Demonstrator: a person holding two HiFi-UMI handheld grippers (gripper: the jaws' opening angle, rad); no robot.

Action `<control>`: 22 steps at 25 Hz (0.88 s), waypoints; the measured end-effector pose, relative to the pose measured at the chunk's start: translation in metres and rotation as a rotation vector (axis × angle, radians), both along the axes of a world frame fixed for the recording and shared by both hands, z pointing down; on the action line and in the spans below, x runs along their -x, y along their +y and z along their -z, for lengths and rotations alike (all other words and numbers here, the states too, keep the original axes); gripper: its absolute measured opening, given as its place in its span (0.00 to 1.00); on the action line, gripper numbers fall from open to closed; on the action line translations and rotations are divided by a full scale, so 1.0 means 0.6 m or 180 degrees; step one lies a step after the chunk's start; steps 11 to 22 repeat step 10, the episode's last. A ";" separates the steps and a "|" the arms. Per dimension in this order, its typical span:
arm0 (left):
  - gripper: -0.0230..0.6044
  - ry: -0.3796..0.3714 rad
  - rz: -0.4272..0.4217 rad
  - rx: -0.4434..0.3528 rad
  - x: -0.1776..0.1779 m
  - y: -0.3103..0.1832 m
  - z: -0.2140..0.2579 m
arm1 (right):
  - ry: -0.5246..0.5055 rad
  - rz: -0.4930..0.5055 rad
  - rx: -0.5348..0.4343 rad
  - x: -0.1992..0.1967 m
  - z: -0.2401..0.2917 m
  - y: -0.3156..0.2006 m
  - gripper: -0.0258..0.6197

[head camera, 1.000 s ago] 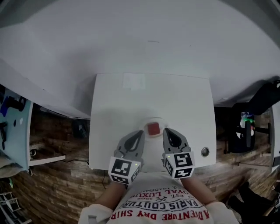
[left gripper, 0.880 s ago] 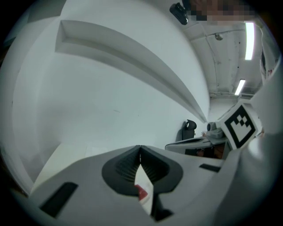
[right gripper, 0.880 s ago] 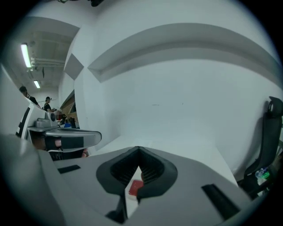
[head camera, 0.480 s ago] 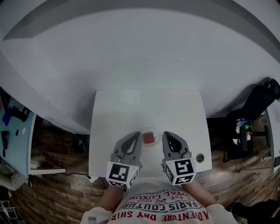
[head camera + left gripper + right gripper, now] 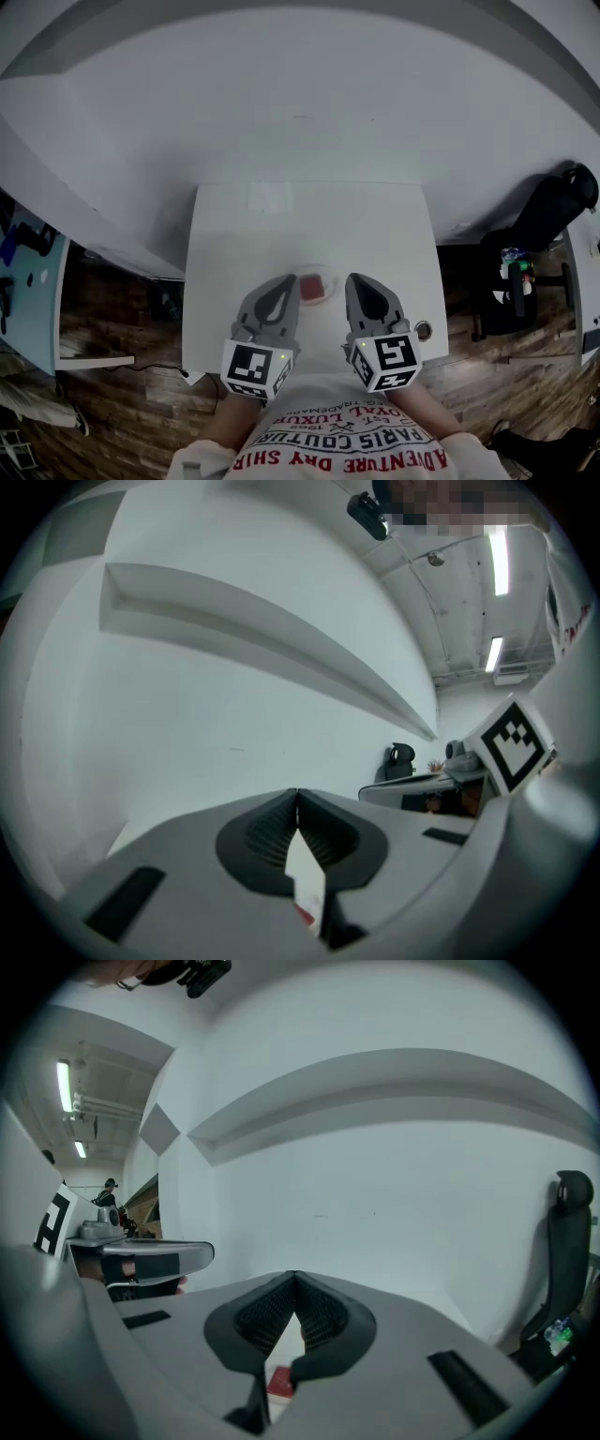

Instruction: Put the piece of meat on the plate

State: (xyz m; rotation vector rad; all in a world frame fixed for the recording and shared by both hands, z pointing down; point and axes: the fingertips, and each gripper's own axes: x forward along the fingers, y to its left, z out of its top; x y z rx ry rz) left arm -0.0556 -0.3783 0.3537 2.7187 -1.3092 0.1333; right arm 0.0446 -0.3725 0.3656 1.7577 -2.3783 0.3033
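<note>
A red piece of meat [image 5: 312, 286] lies on a small white plate [image 5: 329, 273] near the front of the white table [image 5: 281, 234]. My left gripper [image 5: 290, 280] is held just left of the plate, shut and holding nothing. My right gripper [image 5: 352, 279] is held just right of it, also shut and holding nothing. In the left gripper view the jaws [image 5: 297, 795] meet at the tip, and a sliver of the meat [image 5: 305, 914] shows below them. In the right gripper view the gripper [image 5: 295, 1277] is closed tip to tip, with the meat [image 5: 279, 1380] visible below.
A round grommet [image 5: 422, 330] sits in the table's front right corner. A pale square patch [image 5: 269, 197] lies near the table's far edge. A black chair [image 5: 553, 206] stands to the right, and a shelf unit [image 5: 28, 281] to the left. A white wall rises behind the table.
Both grippers have risen toward the camera and now look slightly larger. The meat and plate stay in place on the table between them. Both grippers have stayed shut.
</note>
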 end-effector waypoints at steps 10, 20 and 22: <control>0.05 -0.0006 -0.0040 0.0101 -0.003 0.005 -0.018 | 0.0066 0.0014 0.0048 0.003 -0.010 0.008 0.06; 0.05 -0.0006 -0.0040 0.0101 -0.003 0.005 -0.018 | 0.0066 0.0014 0.0048 0.003 -0.010 0.008 0.06; 0.05 -0.0006 -0.0040 0.0101 -0.003 0.005 -0.018 | 0.0066 0.0014 0.0048 0.003 -0.010 0.008 0.06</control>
